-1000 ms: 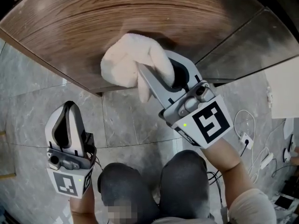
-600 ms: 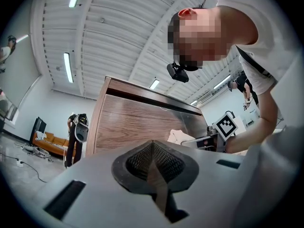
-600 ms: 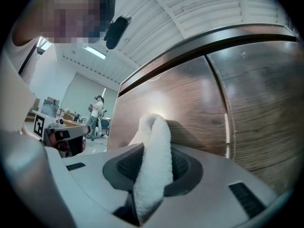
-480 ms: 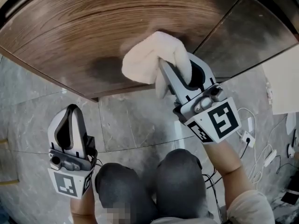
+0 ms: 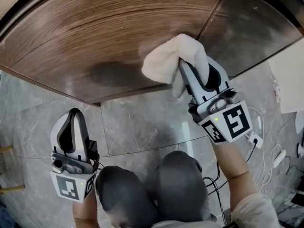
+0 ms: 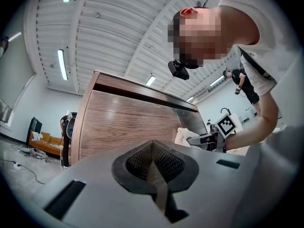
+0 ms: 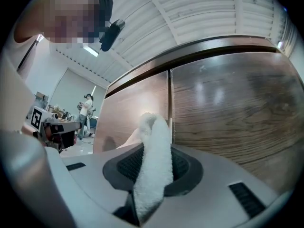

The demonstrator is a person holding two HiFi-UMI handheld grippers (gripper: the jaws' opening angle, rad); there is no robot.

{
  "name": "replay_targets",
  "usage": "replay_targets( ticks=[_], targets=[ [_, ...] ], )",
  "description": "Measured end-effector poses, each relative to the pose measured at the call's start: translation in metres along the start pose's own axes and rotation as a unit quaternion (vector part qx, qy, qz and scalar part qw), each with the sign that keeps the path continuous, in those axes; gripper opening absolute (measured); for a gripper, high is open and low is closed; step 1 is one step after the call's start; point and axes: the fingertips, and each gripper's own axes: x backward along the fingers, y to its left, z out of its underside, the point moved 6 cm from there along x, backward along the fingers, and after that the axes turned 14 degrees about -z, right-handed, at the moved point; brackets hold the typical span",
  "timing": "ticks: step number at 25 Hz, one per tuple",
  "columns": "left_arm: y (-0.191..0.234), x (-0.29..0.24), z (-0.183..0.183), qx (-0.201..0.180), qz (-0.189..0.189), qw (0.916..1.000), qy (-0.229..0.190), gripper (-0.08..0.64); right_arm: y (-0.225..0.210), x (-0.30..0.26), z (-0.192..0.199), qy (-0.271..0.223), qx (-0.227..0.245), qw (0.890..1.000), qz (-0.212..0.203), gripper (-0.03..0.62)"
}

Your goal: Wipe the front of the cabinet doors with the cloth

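cloth (image 5: 173, 61) pinched in right gripper (image 5: 190, 77), against cabinet door (image 5: 95, 42) | left gripper (image 5: 71, 127) closed, empty

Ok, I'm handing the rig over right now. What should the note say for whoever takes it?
Right gripper: shut on the cloth, which is pressed against the wood-grain door at its seam with the darker door.
Left gripper: shut, empty, held low over the floor, clear of both doors.
Done: wiping is under way on the wood-grain door; how much of it is covered cannot be told.
Left: probably carry the cloth across the seam onto the darker door, then go over any part not yet wiped.
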Motion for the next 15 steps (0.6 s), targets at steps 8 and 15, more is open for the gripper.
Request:
replay_targets(
  ticks=[8,15],
  targets=[
    [-0.002,-0.005,0.013,0.003,0.004,0.9999,0.009,0.017,-0.01,0.001,0.015,0.002,-0.01,1.0,0.017,0.106],
    [0.008,-0.007,0.008,-0.007,-0.015,0.9998,0.012,0.017,0.007,0.005,0.0,-0.015,-0.03,0.999,-0.015,0.106]
  ],
)
